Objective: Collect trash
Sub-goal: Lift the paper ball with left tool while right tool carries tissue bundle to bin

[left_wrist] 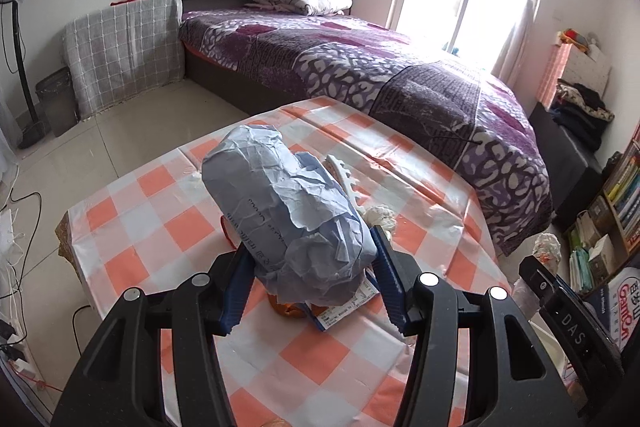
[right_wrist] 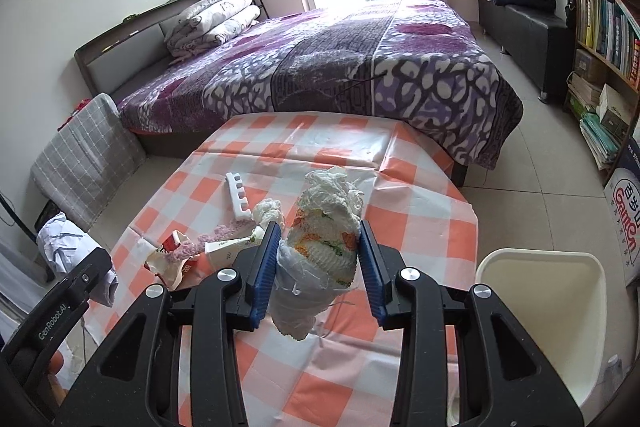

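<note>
My left gripper fingers clamp the crumpled blue paper mid-frame; my right gripper fingers pinch the patterned tissue wad. I'd carry both lower right to what's probably the white bin, releasing above its rim.

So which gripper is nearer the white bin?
Right. The right gripper, shut on a patterned tissue wad, hangs beside the white bin. The left gripper, holding crumpled blue paper, is across the table.
</note>
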